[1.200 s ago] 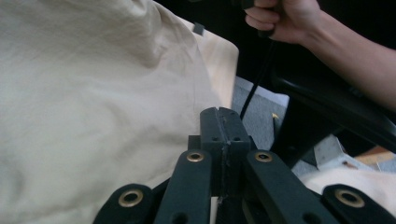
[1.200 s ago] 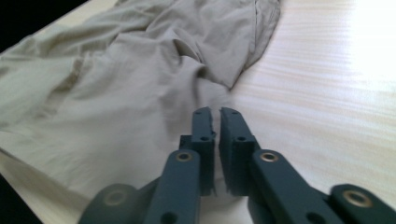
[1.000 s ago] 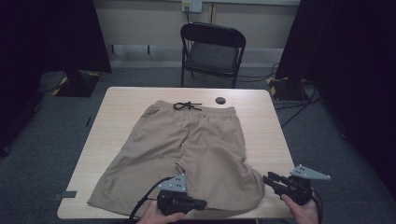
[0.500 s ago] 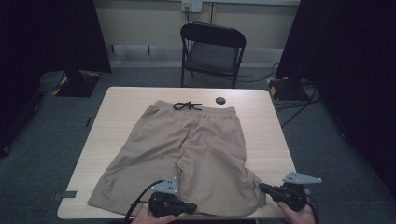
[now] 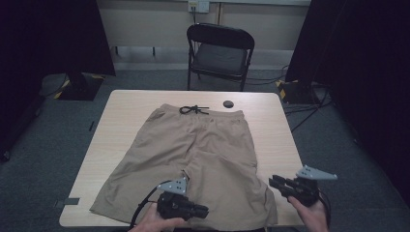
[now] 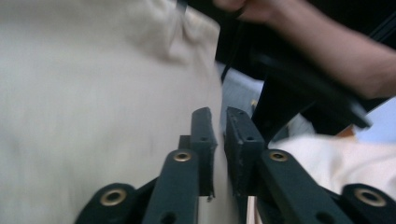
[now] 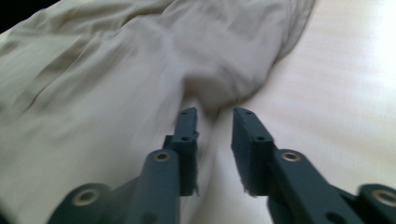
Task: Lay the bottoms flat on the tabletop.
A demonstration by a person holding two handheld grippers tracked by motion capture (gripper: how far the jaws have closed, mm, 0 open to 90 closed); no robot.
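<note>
Khaki shorts [image 5: 193, 150] spread flat across the counter [image 5: 270, 121], waistband and drawstring [image 5: 193, 110] at the far side, both legs toward the near edge.

Left gripper [image 5: 205, 211] low over the near hem, pointing across the cloth. Its fingers [image 6: 203, 135] have just been opening: parted by a narrow gap, nothing pinched between them.

Right gripper [image 5: 271, 181] just beside the outer corner of the right leg, aimed at it. Its fingers [image 7: 187, 135] have likewise just been opening: spread a little and bare, with the bunched hem right ahead.

Judging by the look: light, soft, limp cloth, sure to sag and fold once lifted. Not fragile and not slippery. Best taken at a hem corner or the waistband, pinching both layers close to the edge, one grip on each side to keep it flat.
</note>
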